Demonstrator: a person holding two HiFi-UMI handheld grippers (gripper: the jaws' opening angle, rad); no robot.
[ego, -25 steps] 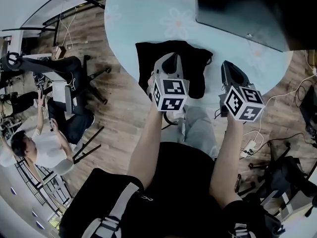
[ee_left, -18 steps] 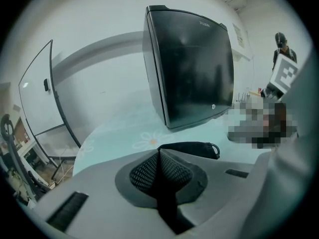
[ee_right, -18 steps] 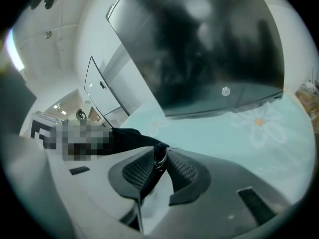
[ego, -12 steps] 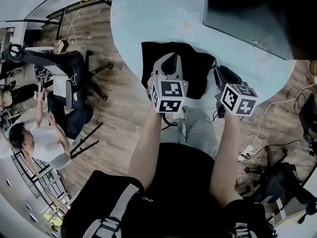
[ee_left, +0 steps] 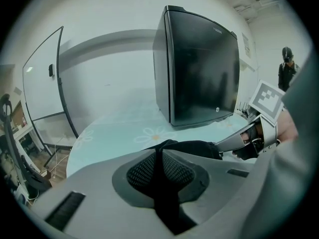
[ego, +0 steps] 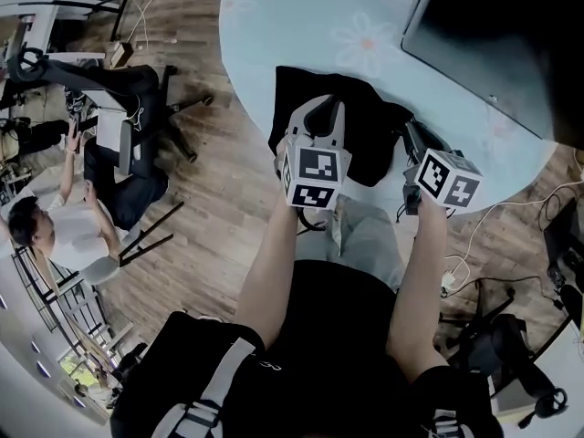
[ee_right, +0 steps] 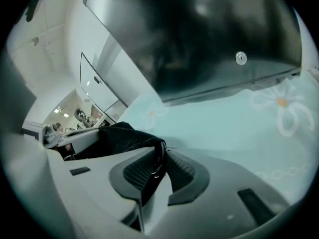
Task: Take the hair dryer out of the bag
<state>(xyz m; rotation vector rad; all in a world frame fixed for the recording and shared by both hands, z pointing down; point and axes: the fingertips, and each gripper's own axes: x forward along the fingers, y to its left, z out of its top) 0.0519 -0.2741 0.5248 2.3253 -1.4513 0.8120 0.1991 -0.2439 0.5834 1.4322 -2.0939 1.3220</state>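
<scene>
A black fabric bag (ego: pixel 370 140) lies on the pale blue flowered table (ego: pixel 301 26), near its front edge. No hair dryer shows; the bag hides whatever is inside. My left gripper (ego: pixel 321 109) sits on the bag's near left part. In the left gripper view its jaws (ee_left: pixel 159 156) pinch a fold of the bag (ee_left: pixel 194 147) and are opening. My right gripper (ego: pixel 411 133) is at the bag's right edge. Its jaws (ee_right: pixel 158 166) stand apart and are closing, with the bag's rim (ee_right: pixel 117 136) and small metal bits in the gap.
A big black screen (ego: pixel 493 35) stands on the table behind the bag, close to the right gripper. The table's rounded edge runs just under both grippers. On the floor are an office chair (ego: pixel 137 99), a seated person (ego: pixel 55 235) and cables (ego: pixel 452 281).
The right gripper has come down and leftward to the bag's right edge. The left gripper has stayed on the bag.
</scene>
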